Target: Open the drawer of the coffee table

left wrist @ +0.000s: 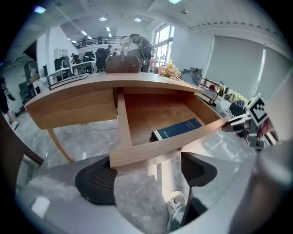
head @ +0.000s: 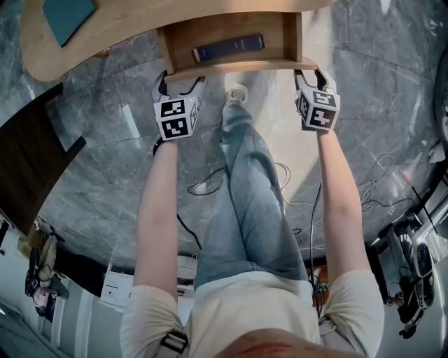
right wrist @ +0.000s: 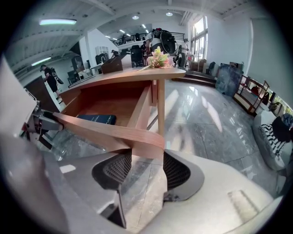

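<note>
The wooden coffee table [head: 126, 24] has its drawer [head: 234, 68] pulled out towards me, with a dark blue book [head: 229, 47] lying inside. My left gripper [head: 180, 82] is at the left end of the drawer front [left wrist: 165, 146]; its jaws stand wide and the pads [left wrist: 96, 183] do not press on the wood. My right gripper [head: 311, 75] is at the right end, its pads [right wrist: 176, 171] closed on the corner of the drawer front [right wrist: 105, 130]. The book [left wrist: 176, 129] shows in both gripper views [right wrist: 97, 119].
A teal object [head: 66, 17] lies on the table top. A dark piece of furniture [head: 28, 161] stands to the left. Cables [head: 210, 185] run over the marble floor. The person's leg and shoe [head: 238, 93] are just below the drawer. A table leg [right wrist: 161, 107] stands behind the drawer's right corner.
</note>
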`<state>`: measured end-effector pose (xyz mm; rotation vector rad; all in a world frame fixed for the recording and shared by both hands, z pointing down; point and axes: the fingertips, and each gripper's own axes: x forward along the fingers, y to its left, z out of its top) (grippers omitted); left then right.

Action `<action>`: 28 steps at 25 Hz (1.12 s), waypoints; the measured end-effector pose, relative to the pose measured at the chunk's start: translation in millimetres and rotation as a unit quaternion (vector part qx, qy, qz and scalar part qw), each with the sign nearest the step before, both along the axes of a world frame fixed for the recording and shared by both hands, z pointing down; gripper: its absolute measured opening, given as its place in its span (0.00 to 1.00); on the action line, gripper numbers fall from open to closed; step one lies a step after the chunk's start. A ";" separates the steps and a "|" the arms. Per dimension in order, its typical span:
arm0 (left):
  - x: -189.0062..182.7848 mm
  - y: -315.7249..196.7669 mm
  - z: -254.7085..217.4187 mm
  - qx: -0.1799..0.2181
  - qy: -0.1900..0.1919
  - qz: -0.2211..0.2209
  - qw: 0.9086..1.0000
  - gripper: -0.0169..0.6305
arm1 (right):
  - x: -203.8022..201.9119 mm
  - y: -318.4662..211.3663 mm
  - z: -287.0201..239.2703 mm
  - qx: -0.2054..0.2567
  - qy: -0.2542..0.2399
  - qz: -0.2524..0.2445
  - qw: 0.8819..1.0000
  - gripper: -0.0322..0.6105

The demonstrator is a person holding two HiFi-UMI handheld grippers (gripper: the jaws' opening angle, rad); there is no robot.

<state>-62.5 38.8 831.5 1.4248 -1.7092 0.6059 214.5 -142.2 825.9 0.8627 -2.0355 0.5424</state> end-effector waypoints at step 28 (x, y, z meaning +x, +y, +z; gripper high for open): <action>31.2 48.3 34.6 -0.044 0.025 -0.014 0.999 0.71 | 36.4 51.1 39.8 -0.038 0.034 0.025 0.998 0.36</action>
